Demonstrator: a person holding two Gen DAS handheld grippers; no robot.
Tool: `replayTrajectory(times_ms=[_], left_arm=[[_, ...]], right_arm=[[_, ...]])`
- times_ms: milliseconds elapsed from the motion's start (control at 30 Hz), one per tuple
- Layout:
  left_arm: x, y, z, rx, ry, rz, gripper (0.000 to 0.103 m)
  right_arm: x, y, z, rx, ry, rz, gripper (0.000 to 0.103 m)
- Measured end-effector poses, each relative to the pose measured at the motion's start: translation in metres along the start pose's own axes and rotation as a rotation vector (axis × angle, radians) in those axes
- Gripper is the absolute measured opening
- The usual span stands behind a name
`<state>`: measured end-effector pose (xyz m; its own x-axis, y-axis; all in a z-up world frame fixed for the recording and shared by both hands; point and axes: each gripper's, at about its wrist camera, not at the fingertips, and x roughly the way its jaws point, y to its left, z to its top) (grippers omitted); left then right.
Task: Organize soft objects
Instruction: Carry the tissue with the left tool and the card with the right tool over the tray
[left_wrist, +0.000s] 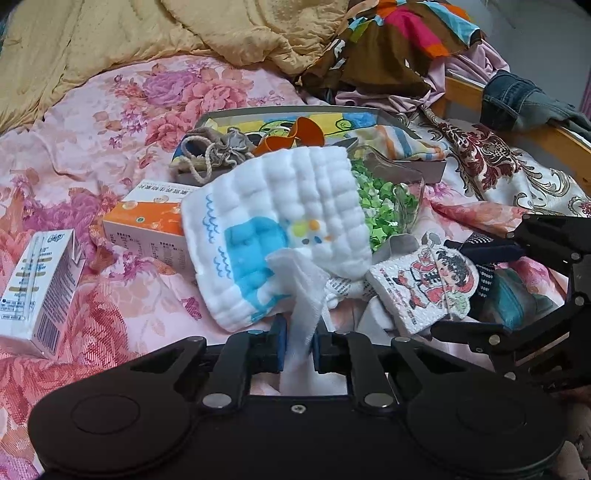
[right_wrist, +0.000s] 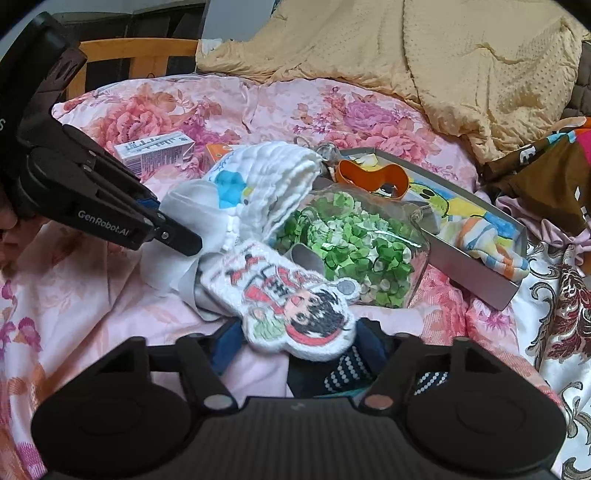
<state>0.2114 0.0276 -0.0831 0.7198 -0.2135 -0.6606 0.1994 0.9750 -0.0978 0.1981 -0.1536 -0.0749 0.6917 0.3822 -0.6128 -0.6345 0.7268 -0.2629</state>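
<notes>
A: Why is the left claw (left_wrist: 298, 345) pinching the washcloth (left_wrist: 280, 221) by its corner?

B: Probably to lift it off the bed (left_wrist: 110, 110) towards the tray (left_wrist: 417, 170). The right claw (right_wrist: 295, 354), spread, straddles the cartoon towel (right_wrist: 291, 299).

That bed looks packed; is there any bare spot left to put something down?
Yes. Bare pink floral sheet lies between the yellow quilt, the shallow grey tray and the orange box. Another patch is at near left of the right wrist view. The middle is crowded: white quilted cloth, bag of green bits, cartoon plush.
</notes>
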Motion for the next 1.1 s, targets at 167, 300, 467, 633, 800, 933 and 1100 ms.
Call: replayTrajectory(times_ms=[167, 300, 467, 633, 800, 933, 1100], left_arm=[[-0.001, 0.000, 0.000, 0.005, -0.005, 0.008, 0.015], [-0.002, 0.001, 0.001, -0.001, -0.010, 0.016, 0.012], [-0.008, 0.001, 0.003, -0.013, -0.037, 0.002, 0.008], [-0.021, 0.001, 0.009, -0.036, -0.089, -0.008, 0.008], [-0.028, 0.000, 0.012, -0.041, -0.112, -0.006, 0.005], [-0.023, -0.005, 0.010, -0.002, -0.075, 0.018, 0.005], [-0.023, -0.003, 0.008, 0.014, -0.069, 0.033, 0.003]], right_arm=[[-0.002, 0.001, -0.003, 0.006, -0.002, -0.009, 0.070], [-0.007, 0.000, -0.001, 0.013, -0.019, -0.020, 0.070], [-0.018, -0.006, 0.005, 0.042, -0.061, -0.023, 0.070], [-0.027, -0.011, 0.009, 0.063, -0.101, -0.038, 0.070], [-0.031, -0.013, 0.011, 0.075, -0.127, -0.048, 0.070], [-0.034, -0.012, 0.011, 0.076, -0.134, -0.048, 0.070], [-0.034, -0.010, 0.011, 0.072, -0.140, -0.048, 0.070]])
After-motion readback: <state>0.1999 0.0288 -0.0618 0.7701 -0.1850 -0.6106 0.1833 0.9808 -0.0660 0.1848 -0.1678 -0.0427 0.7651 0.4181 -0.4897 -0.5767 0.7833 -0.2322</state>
